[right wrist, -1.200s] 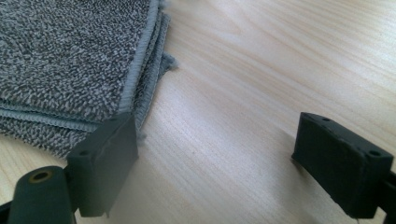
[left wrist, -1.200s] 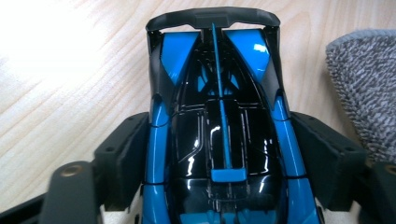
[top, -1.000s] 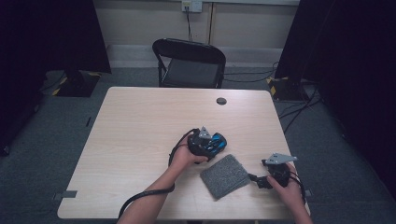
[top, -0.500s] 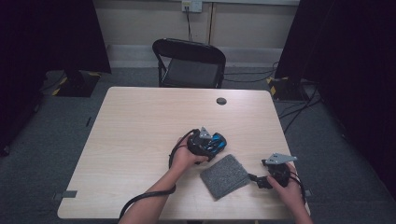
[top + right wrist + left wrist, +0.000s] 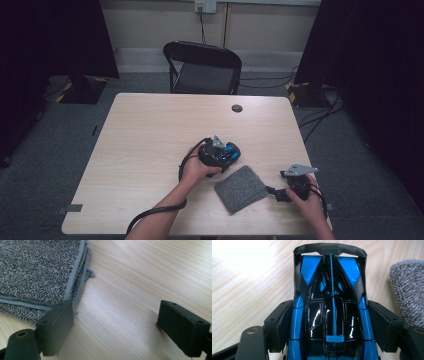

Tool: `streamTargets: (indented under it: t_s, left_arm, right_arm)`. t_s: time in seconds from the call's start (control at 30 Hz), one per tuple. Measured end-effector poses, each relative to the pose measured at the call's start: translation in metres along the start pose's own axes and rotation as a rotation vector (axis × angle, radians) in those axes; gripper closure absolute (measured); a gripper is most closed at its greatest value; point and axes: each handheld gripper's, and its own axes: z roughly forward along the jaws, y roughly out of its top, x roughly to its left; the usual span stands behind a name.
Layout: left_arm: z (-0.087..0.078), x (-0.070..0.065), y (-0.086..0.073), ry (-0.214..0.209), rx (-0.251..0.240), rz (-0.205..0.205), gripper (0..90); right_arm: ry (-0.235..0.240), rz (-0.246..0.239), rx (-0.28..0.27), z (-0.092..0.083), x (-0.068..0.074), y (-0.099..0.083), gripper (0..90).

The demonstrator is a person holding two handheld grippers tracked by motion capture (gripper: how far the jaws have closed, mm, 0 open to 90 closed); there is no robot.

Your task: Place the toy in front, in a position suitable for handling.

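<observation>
Toy car gripped, cloth waiting

Left gripper (image 5: 329, 322) fingers clamp the blue toy car (image 5: 329, 302); right gripper (image 5: 120, 325) fingers gape empty beside the grey cloth (image 5: 37, 270). Pinch its nearest edge squarely.

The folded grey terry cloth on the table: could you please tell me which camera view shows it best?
The high view: the whole folded grey terry cloth lies flat there. The right gripper view shows its layered, stitched edges close up; the left gripper view catches one corner.

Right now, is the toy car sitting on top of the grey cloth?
No, the toy car sits between the left gripper's jaws on the bare table, beside the grey cloth.
</observation>
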Motion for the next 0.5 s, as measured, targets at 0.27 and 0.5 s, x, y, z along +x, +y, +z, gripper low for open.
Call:
streamTargets:
  t_s: [0.27,0.5]
  left_arm:
    - [-0.009,0.005,0.005,0.006,0.030,-0.005,27.9]
    - [-0.018,0.012,0.006,0.014,0.032,-0.017,28.0]
  right_arm:
    - [0.001,0.000,0.000,0.000,0.000,0.000,12.9]
    - [0.001,0.000,-0.001,0.000,0.000,0.000,12.9]
